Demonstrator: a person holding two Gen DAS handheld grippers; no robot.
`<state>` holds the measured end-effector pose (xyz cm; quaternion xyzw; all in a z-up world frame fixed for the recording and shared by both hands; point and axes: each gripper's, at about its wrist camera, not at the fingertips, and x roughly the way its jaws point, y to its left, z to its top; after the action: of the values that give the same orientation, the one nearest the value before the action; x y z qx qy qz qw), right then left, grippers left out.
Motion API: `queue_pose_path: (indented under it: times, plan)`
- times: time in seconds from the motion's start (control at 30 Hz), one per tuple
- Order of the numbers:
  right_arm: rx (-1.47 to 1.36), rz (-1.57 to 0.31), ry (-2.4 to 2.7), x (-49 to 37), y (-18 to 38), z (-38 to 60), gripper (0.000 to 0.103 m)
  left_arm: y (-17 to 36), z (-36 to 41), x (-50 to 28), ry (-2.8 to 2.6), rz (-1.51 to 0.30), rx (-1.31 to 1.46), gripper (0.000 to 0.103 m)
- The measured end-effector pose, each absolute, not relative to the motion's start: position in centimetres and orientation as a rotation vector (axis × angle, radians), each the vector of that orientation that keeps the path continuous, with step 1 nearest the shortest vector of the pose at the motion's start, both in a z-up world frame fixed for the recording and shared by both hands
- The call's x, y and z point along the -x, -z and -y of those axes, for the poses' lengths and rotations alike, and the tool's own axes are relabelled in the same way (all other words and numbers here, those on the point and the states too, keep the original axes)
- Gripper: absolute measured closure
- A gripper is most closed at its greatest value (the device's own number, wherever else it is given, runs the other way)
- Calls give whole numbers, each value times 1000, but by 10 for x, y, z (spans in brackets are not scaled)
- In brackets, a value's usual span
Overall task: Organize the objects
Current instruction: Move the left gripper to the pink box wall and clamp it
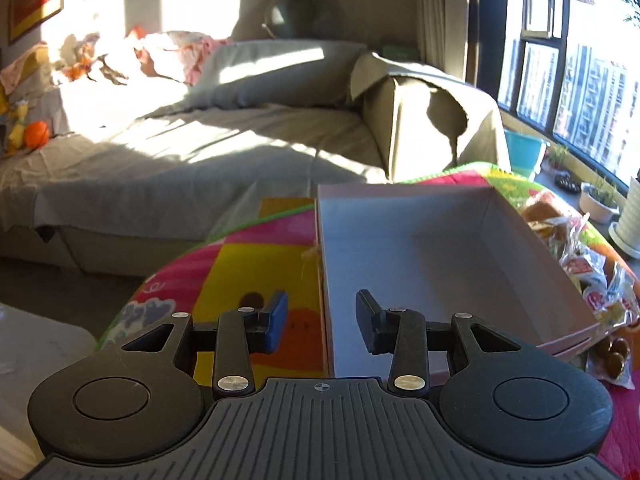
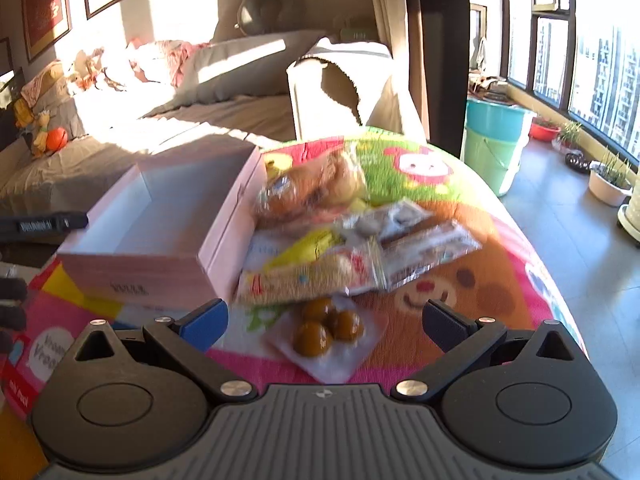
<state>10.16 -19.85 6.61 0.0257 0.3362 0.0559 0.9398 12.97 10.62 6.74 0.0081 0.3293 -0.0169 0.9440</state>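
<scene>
- The left gripper was seen part-open, nothing between its jaws, hung over the near left corner of the box.
- The right gripper was held wide and empty, right of the box.
- A pouch of brown balls lay just right of the box's near corner.
- Snack packets were piled against the box's right wall.
- A sofa was seen beyond the box.
</scene>
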Motion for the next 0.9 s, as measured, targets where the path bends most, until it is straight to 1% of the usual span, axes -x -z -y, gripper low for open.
queue_pose_path:
  times: [0.1, 0.17, 0.23, 0.27, 0.3, 0.33, 0.4, 0.43, 0.5, 0.57, 0.7, 0.8, 0.9]
  plan:
    - [-61, -654, -77, -119, -105, 207, 0, -51, -105, -150, 30, -781, -4, 60]
    - [-28, -635, -59, -125, -127, 210, 0, -47, -99, -156, 27, -790, -48, 60]
    - [35, -579, -80, -126, -133, 210, 0, -44, -98, -155, 12, -763, -50, 61]
    - [46, -566, -94, -127, -128, 212, 0, -40, -101, -155, 20, -756, -25, 63]
    - [36, -574, -102, -129, -119, 215, 0, -36, -101, -152, 33, -747, -8, 68]
    - [15, -584, -112, -129, -108, 220, 0, -33, -100, -149, 32, -726, -19, 69]
    - [-58, -599, -99, -126, -85, 229, 0, -30, -104, -139, 5, -698, 6, 80]
    - [-107, -624, -97, -125, -74, 234, 0, -31, -107, -136, 0, -705, 21, 81]
    - [-150, -660, -141, -124, -54, 234, 0, -33, -105, -133, 18, -698, -36, 83]
    - [-90, -670, -148, -122, -40, 223, 0, -36, -105, -130, 39, -678, -90, 87]
    - [-100, -716, -159, -128, -24, 214, 0, -38, -107, -121, 64, -687, -113, 87]
    - [-16, -660, -137, -132, -13, 206, 0, -36, -109, -115, 53, -677, -89, 89]
    - [-36, -646, -151, -133, -2, 209, 0, -34, -113, -111, 59, -664, -65, 88]
